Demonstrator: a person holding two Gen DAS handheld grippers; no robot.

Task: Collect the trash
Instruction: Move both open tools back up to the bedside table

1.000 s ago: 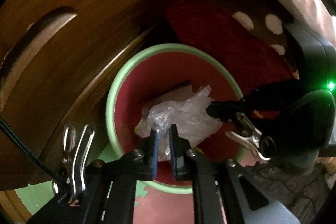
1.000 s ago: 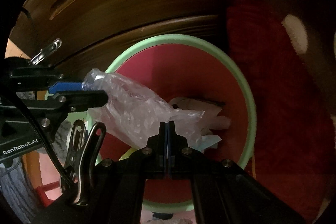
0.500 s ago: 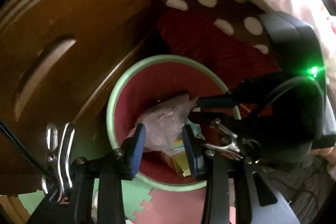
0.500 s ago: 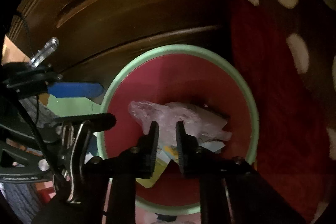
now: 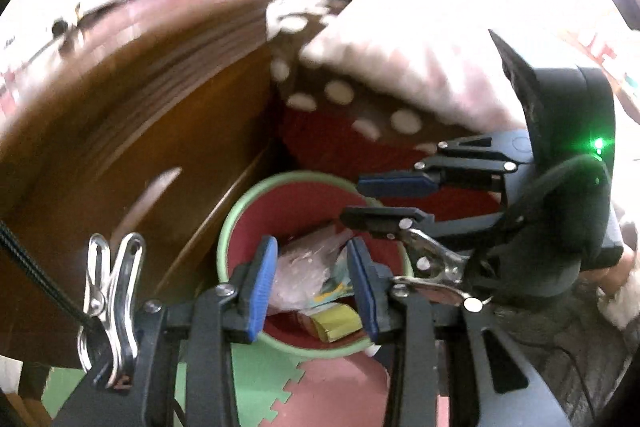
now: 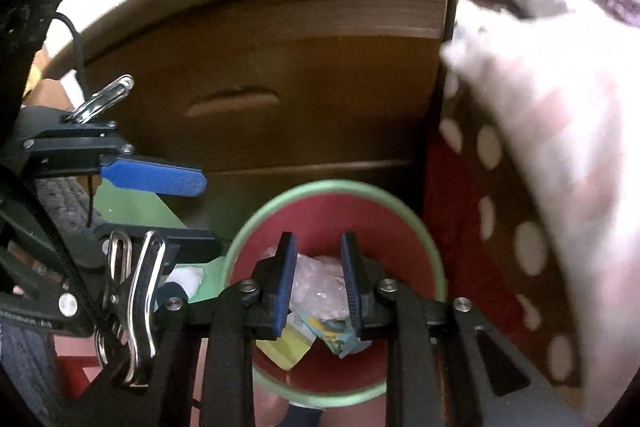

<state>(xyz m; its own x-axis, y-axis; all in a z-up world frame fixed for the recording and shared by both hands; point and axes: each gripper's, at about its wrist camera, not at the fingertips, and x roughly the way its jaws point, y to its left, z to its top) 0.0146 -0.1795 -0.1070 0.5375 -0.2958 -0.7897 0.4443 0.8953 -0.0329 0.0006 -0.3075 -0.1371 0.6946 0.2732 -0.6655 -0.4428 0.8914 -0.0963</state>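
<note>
Crumpled plastic bag (image 5: pixel 298 277) lies in the green-rimmed bin (image 5: pixel 224 239); left tongs (image 5: pixel 312 283) and right tongs (image 6: pixel 318 277) spread, empty, above it.

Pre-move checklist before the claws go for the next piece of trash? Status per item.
1. Plastic bag inside bin: ok, it lies on the other trash.
2. Left claw empty: ok, jaws apart, nothing between the pads.
3. Right claw empty: ok, jaws apart, nothing gripped.
4. Claws clear of each other: ok, right claw sits beside the left with a gap.
5. Bin upright, not tipped: ok, rim looks level on the floor mat.
6. Next trash piece located: cannot tell, none visible outside the bin in either view.
</note>
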